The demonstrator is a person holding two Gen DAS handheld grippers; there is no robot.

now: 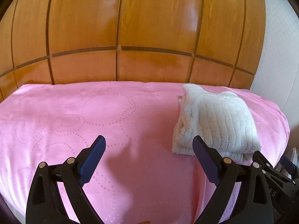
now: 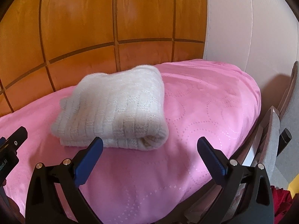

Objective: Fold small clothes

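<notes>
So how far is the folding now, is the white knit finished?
Done, it seems: the white knit lies folded in a compact bundle on the pink cover. In hand: nothing; the left gripper and right gripper both stand open and empty, apart from the knit. Left: no other unfolded garment shows on the cover, so perhaps only fetching the next piece.

Partial "bot.AI" on left gripper (image 2: 5,163)

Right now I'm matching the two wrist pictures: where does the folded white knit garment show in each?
Left wrist view: white knit garment lies right of centre, behind the right-hand blue finger.
Right wrist view: the garment lies left of centre, behind the left-hand blue finger.
Shared landmark: the pink bedspread beneath it, wooden panelling behind.
</notes>
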